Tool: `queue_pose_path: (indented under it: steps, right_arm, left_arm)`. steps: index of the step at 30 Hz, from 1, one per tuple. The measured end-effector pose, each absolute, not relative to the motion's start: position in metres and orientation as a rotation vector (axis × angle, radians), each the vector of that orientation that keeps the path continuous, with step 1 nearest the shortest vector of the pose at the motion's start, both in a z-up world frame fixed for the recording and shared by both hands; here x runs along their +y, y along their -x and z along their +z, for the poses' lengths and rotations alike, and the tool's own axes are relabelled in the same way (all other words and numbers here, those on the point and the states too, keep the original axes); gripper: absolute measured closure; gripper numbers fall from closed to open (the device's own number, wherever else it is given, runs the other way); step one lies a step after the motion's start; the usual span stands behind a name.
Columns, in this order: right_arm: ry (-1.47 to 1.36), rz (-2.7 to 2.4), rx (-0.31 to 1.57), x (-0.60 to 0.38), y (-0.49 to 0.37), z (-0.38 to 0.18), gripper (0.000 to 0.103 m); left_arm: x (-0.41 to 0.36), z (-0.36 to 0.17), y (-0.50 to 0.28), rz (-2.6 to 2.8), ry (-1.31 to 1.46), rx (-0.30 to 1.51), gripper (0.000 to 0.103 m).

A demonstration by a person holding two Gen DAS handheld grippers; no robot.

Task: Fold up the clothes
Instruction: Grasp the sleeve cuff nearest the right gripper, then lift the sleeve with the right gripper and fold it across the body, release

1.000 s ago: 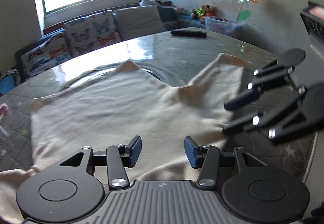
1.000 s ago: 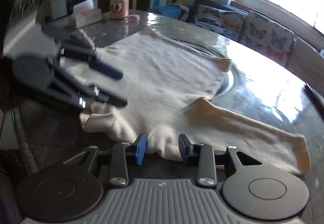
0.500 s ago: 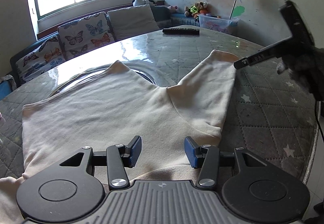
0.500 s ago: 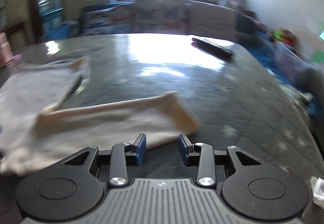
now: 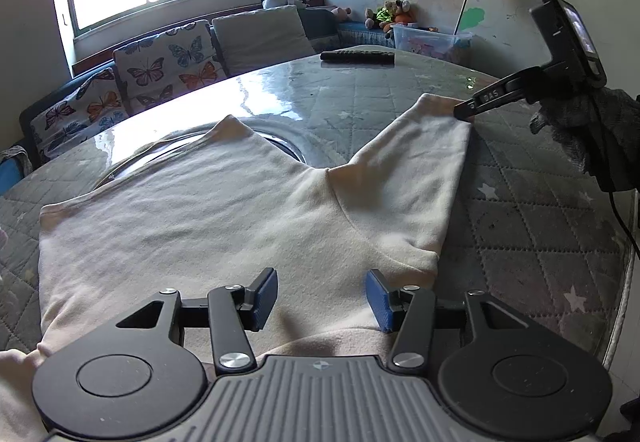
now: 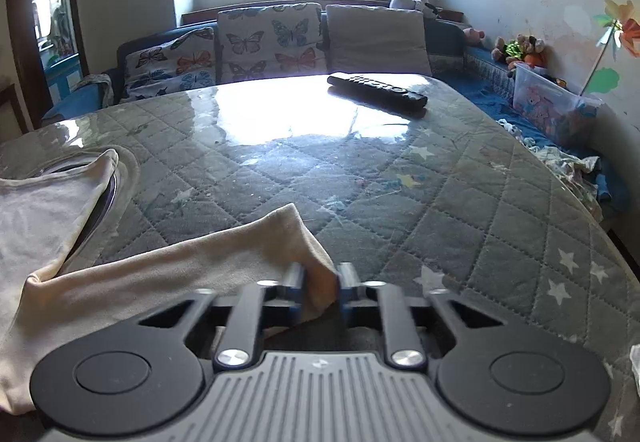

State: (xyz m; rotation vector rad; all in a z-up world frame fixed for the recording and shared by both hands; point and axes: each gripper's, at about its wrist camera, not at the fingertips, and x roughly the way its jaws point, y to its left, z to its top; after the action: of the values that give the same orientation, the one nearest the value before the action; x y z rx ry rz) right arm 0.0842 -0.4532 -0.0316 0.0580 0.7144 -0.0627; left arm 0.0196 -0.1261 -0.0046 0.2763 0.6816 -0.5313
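A cream long-sleeved top (image 5: 208, 218) lies spread flat on the round quilted table. My left gripper (image 5: 322, 296) is open and empty, low over the body of the top near its front edge. My right gripper (image 6: 320, 282) is closing on the cuff of the right sleeve (image 6: 316, 262); the cloth sits between the narrowed fingers. In the left wrist view the right gripper (image 5: 466, 110) reaches the sleeve end (image 5: 436, 110) at the far right. The sleeve (image 6: 180, 266) runs left toward the body (image 6: 36, 214).
The table (image 6: 400, 194) has a grey quilted cover under clear plastic. A black remote (image 6: 376, 90) lies near its far edge. A sofa with butterfly cushions (image 6: 272, 42) stands behind. A plastic box with toys (image 6: 552, 110) sits at the right wall.
My right gripper swung from beside the left gripper out to the sleeve end and closed its fingers on the cuff. The left gripper stayed nearly still and open.
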Motion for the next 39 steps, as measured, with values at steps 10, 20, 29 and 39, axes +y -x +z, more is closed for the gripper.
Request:
queue_pose_path:
  steps: [10, 20, 29, 39]
  right_arm:
    - [-0.080, -0.051, 0.641, -0.456, -0.067, 0.004, 0.096]
    - [-0.077, 0.170, 0.526, -0.402, -0.038, 0.084, 0.096]
    - [0.006, 0.428, 0.477, -0.308, -0.026, 0.120, 0.096]
    - [0.101, 0.644, 0.539, -0.209, -0.023, 0.095, 0.096]
  left_arm:
    - [-0.127, -0.008, -0.023, -0.528, -0.282, 0.677, 0.049]
    - [-0.114, 0.001, -0.018, -0.504, -0.260, 0.646, 0.048]
    - [-0.061, 0.017, -0.005, -0.382, -0.187, 0.601, 0.047]
    - [-0.019, 0.010, 0.014, -0.304, -0.117, 0.615, 0.044]
